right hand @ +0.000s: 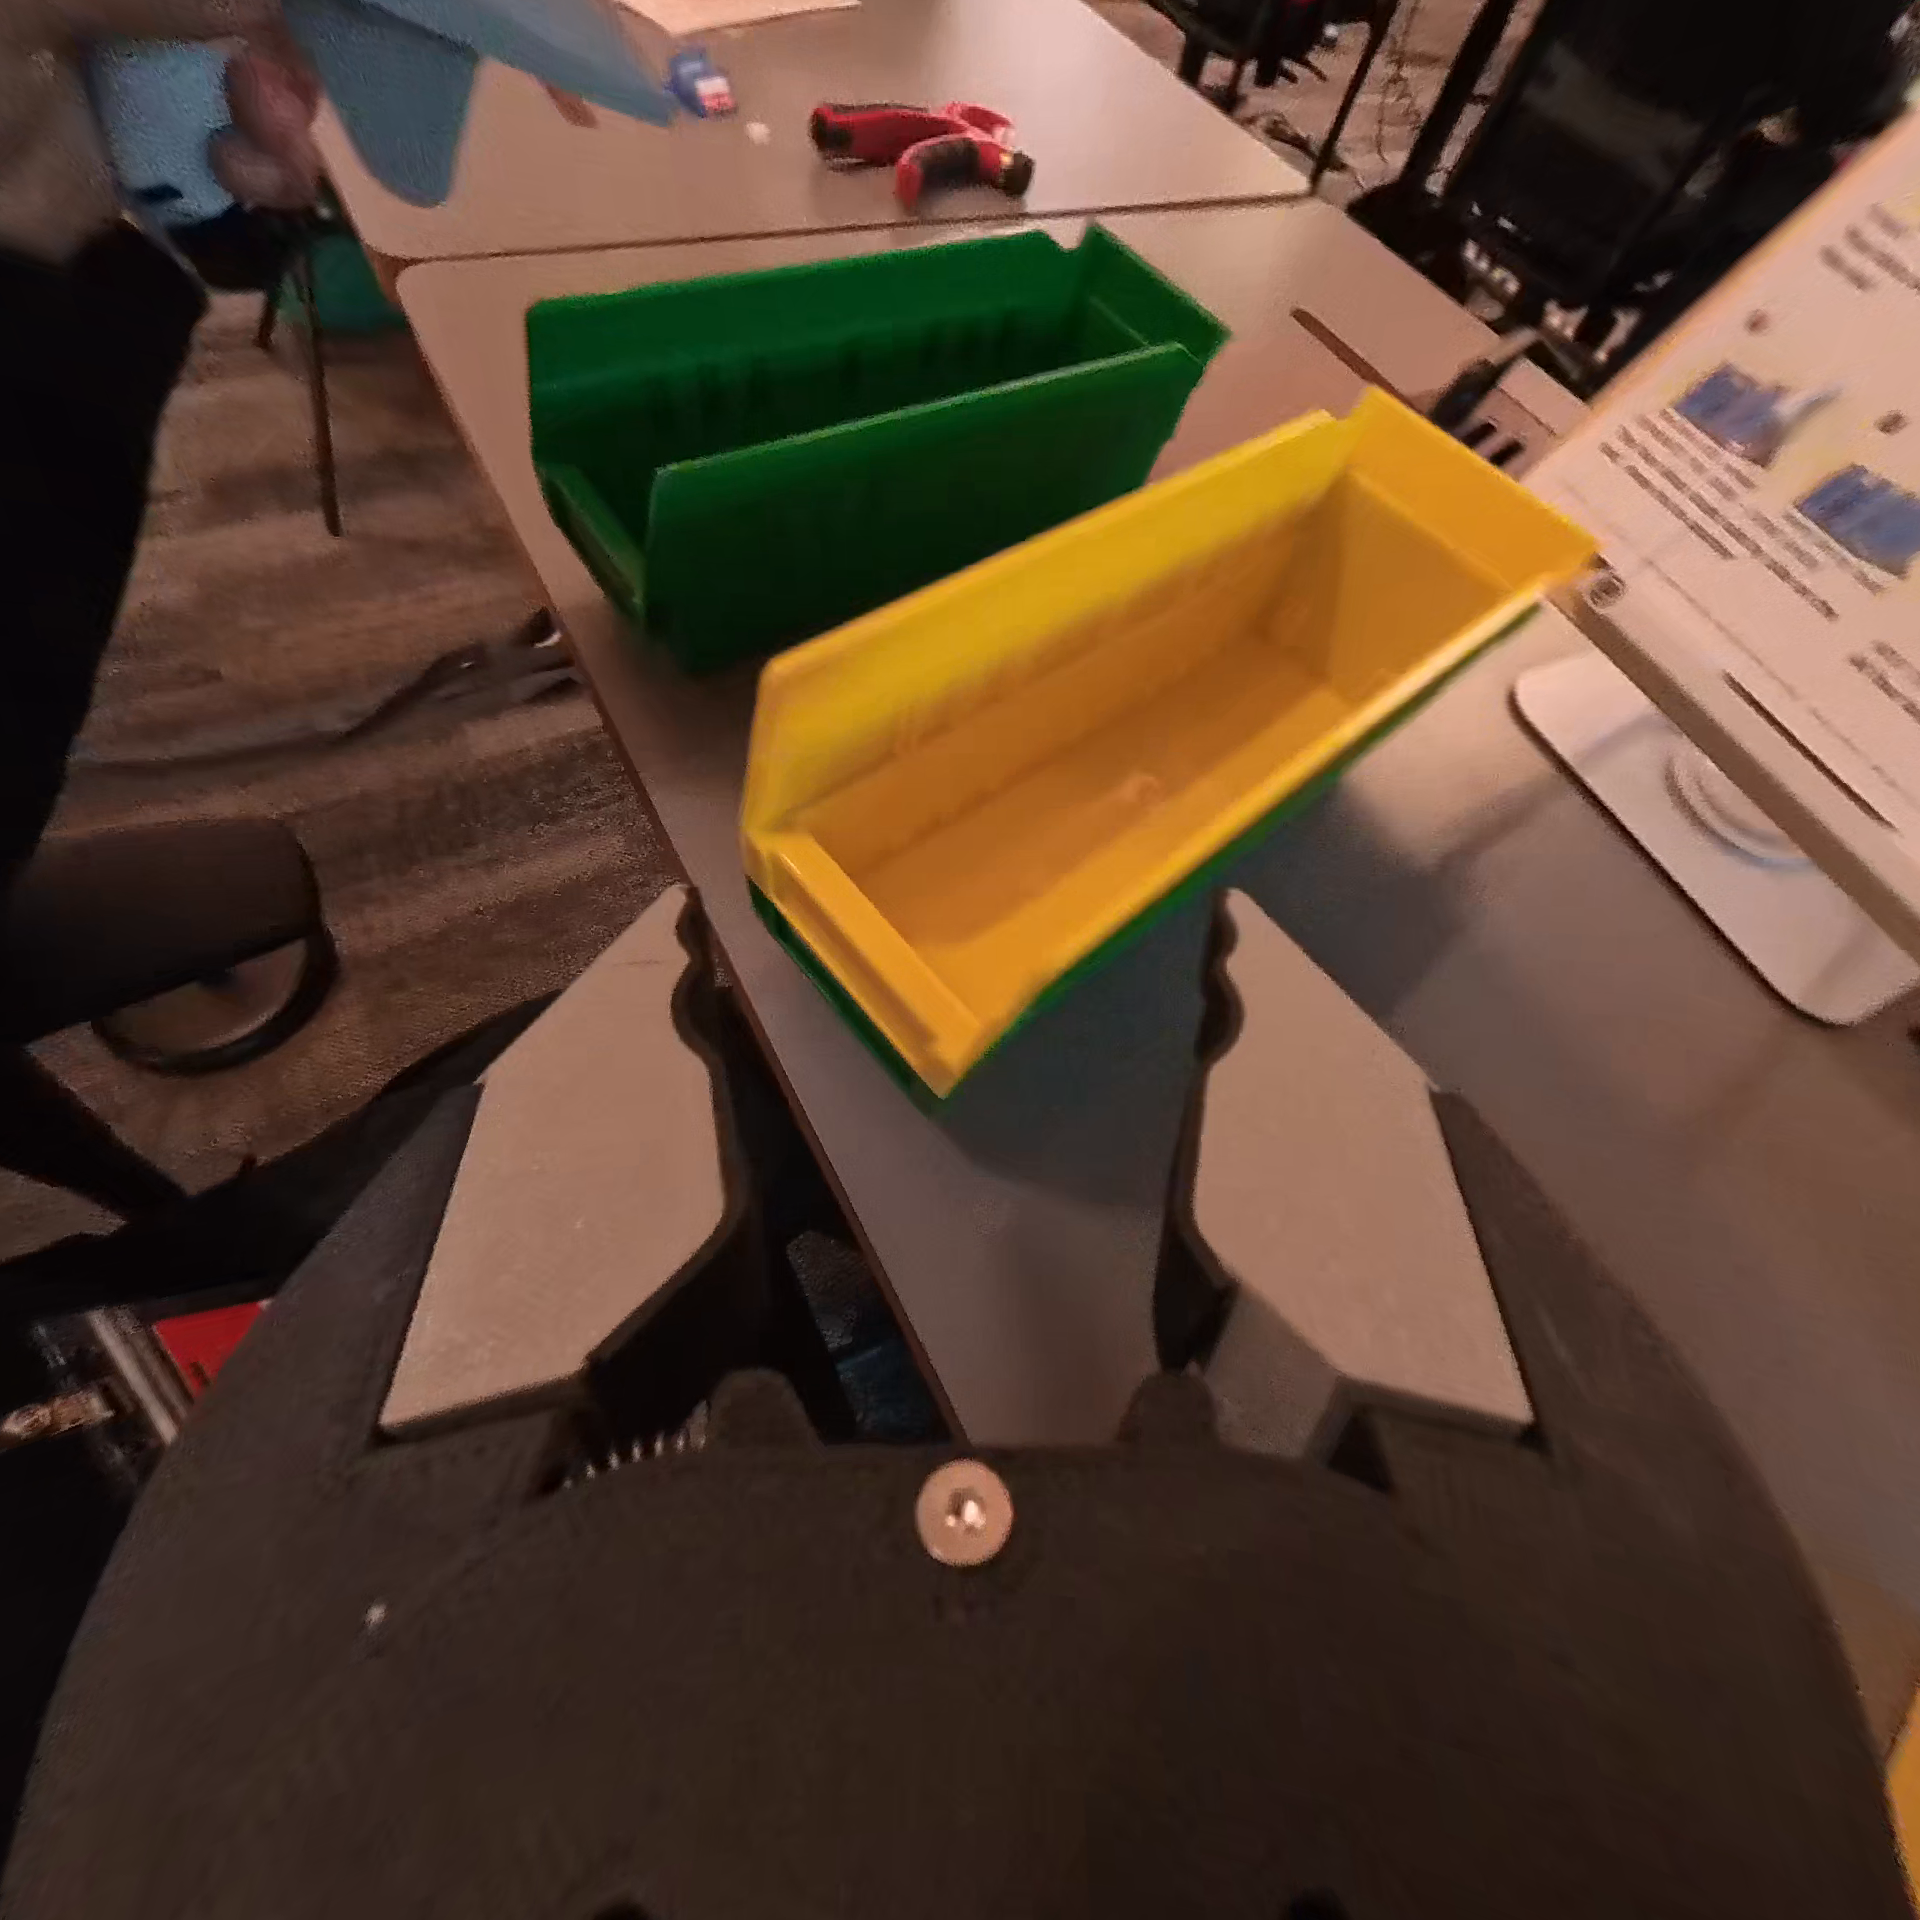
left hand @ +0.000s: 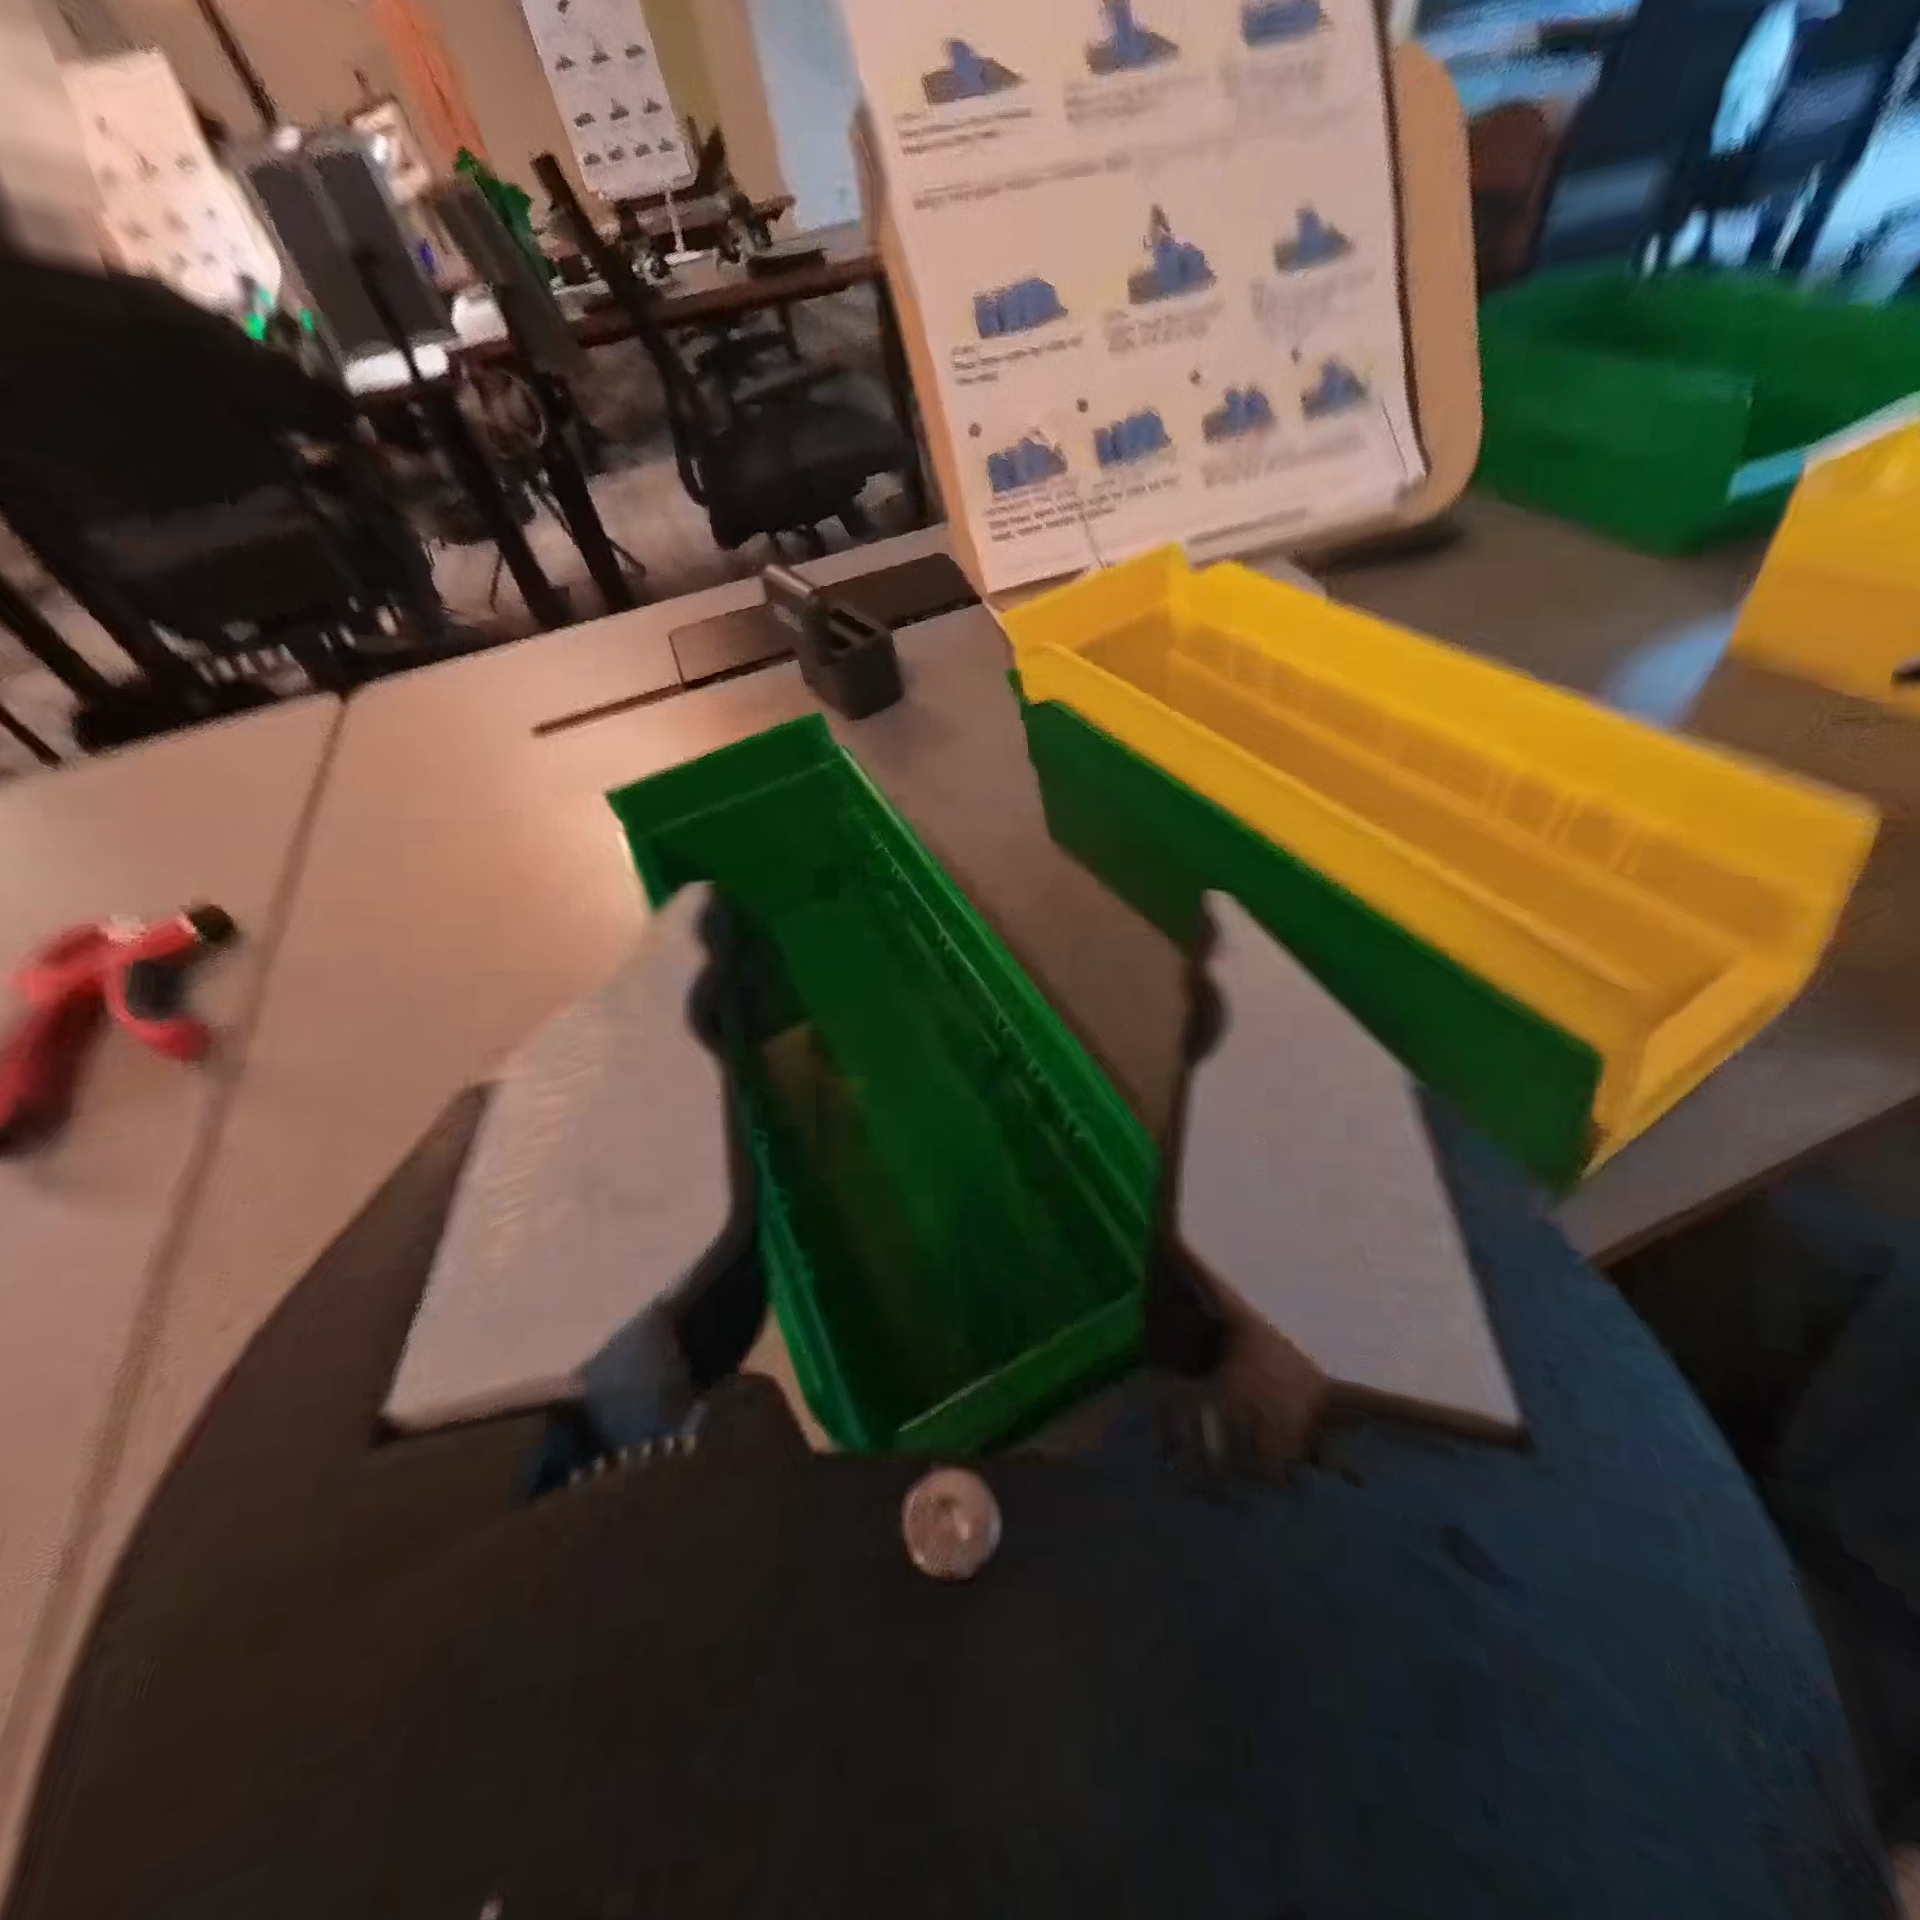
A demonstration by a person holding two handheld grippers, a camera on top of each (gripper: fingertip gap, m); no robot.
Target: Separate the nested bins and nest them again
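Note:
A single green bin (left hand: 935, 1091) lies lengthwise on the grey table (left hand: 468, 883), and in the left wrist view it sits between the fingers of my left gripper (left hand: 956, 935). That gripper is open. I cannot tell whether its pads touch the bin. The same bin also shows in the right wrist view (right hand: 831, 447). To its right, a yellow bin (left hand: 1455, 831) sits nested inside a second green bin (left hand: 1299, 956). My right gripper (right hand: 953, 914) is open and empty, just short of the near end of the yellow bin (right hand: 1091, 748) and the green bin under it (right hand: 821, 987).
A red-handled tool (left hand: 104, 987) (right hand: 925, 145) lies on the neighbouring table. An instruction sheet on a stand (left hand: 1143, 260) (right hand: 1766, 520) is behind the bins. More green (left hand: 1621, 405) and yellow (left hand: 1829, 561) bins sit far right. A person's sleeve (right hand: 416, 83) is at the top left. The table edge (right hand: 675, 790) runs under my right gripper.

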